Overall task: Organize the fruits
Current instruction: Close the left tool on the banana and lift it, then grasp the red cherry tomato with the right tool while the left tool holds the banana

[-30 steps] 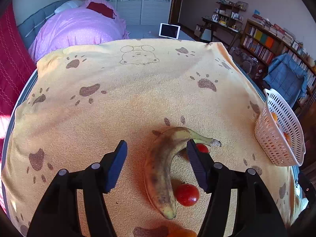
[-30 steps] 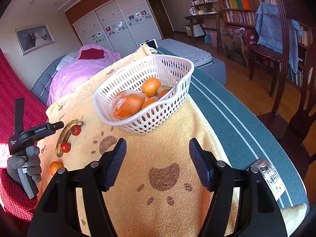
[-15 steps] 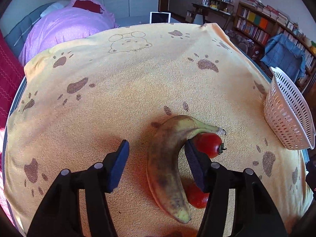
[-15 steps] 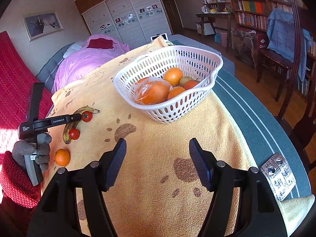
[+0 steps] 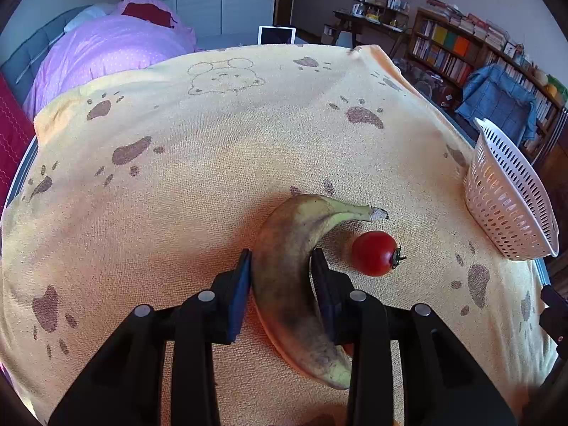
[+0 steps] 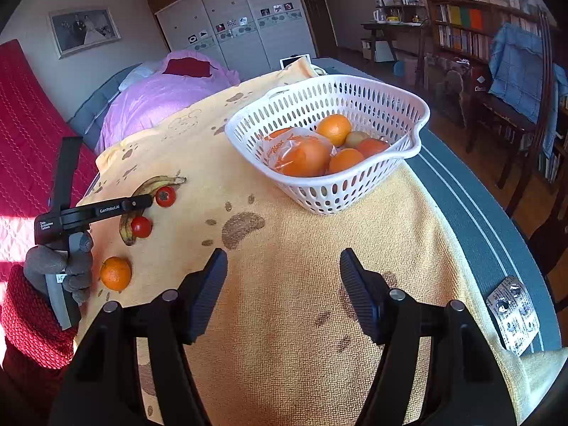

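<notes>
Left tongs (image 5: 282, 277) are closing, pads pressed on a banana (image 5: 294, 277) lying on the towel-covered bench (image 5: 213, 163), a tomato (image 5: 374, 254) just beside it. Right tongs (image 6: 284, 284) hang spread and empty before the basket (image 6: 330, 191) of oranges (image 6: 305, 158).

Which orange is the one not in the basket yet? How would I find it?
Look at the yellow paw-print blanket spread over the table, then away from the white basket toward the gloved hand holding the left tool. Just beside that hand, nearer than the banana and two red tomatoes, lies the loose orange. It is the only orange fruit lying alone on the cloth.
</notes>
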Motion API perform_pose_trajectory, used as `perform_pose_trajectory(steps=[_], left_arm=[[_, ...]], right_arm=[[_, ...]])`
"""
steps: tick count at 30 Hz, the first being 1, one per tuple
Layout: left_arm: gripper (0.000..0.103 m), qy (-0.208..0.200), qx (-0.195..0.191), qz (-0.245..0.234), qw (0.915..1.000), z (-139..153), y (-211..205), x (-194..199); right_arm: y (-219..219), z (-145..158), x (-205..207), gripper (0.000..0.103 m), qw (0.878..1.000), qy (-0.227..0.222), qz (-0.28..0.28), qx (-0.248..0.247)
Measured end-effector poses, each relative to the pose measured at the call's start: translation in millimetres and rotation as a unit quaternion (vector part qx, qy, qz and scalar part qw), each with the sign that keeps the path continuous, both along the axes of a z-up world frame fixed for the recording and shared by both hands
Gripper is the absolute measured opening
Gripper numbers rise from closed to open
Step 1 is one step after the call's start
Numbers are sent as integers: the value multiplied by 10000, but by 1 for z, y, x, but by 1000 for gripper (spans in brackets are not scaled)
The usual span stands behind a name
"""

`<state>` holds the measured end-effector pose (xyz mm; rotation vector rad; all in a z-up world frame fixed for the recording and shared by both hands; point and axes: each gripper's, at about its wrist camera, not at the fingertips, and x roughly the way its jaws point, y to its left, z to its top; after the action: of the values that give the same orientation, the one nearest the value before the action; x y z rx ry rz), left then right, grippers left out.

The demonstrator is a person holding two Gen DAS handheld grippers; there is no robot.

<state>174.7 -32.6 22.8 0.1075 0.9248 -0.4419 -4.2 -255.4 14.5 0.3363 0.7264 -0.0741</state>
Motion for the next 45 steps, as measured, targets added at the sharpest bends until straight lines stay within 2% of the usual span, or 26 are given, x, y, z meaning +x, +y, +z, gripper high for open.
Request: perform_pose_trajectory(steps=[9,15,23,35,38,45], left_arm=[[33,-235,-394,388,9982,13,23,0],[33,-419,-725,613,9946,30,42,-3],[33,-707,-1013,709,9898,52,52,-13],[33,-952,-1286,988,9822,67,66,-21],[33,-973,-1333,1014,9811,69,69,-22],[33,-919,-1392,1112,9797,68,73,-20]], right_arm=[[17,3,8,68,9997,-7,199,-124],[43,6,24,67,9979,6,626,-183],[87,7,59,67,9895,152,1432,-99],[137,-4,118,67,9748,567,2150,147],[145,-6,128,65,9732,640,2204,117],[159,-12,145,51,9707,830,2249,-139]])
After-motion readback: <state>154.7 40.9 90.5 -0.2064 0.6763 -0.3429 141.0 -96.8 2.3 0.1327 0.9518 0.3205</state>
